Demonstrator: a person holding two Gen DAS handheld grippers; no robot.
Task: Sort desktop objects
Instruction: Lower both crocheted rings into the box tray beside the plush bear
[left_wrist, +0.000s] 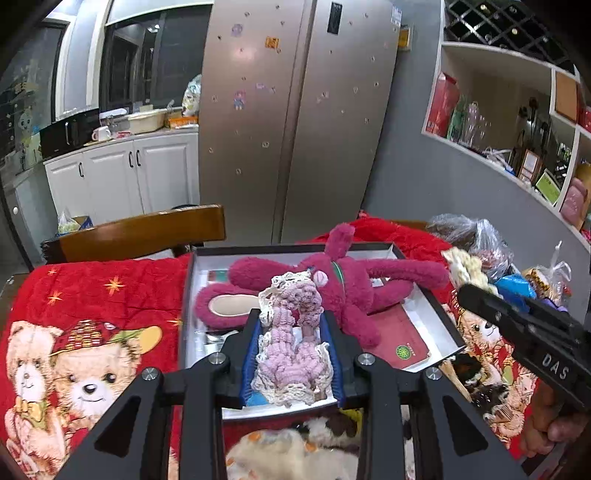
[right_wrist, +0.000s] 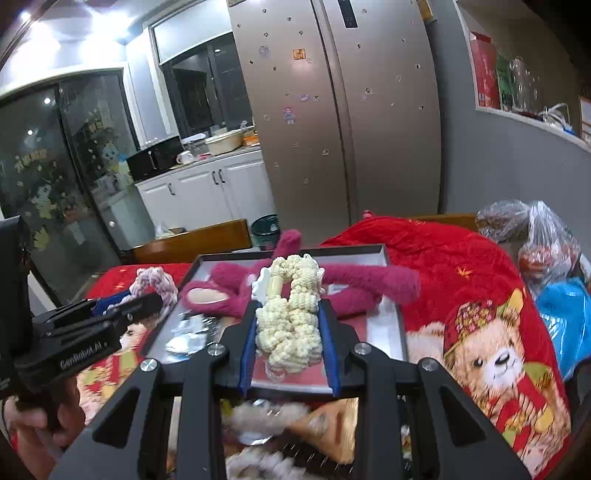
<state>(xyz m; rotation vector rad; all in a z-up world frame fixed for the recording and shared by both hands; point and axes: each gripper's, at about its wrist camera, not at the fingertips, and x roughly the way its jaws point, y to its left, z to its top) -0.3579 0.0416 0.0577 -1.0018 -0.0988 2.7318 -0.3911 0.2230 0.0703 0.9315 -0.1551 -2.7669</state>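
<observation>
My left gripper (left_wrist: 292, 321) is shut on a pink crocheted piece with lace trim (left_wrist: 291, 339) and holds it over the near end of the open box (left_wrist: 439, 317). My right gripper (right_wrist: 288, 314) is shut on a cream crocheted piece (right_wrist: 291, 325), also above the box (right_wrist: 388, 332). A magenta plush toy (left_wrist: 343, 291) lies across the box, seen in the right wrist view (right_wrist: 369, 280) too. A red booklet (left_wrist: 399, 336) lies in the box under the plush. The right gripper's body shows in the left wrist view (left_wrist: 517, 325); the left gripper and pink piece show in the right wrist view (right_wrist: 155, 284).
A red bear-print blanket (left_wrist: 92, 332) covers the table. Plastic bags of items (right_wrist: 535, 240) and a blue bag (right_wrist: 565, 321) sit at the right. A wooden chair back (left_wrist: 147, 232) stands behind the table. More soft items (right_wrist: 266, 417) lie at the near edge.
</observation>
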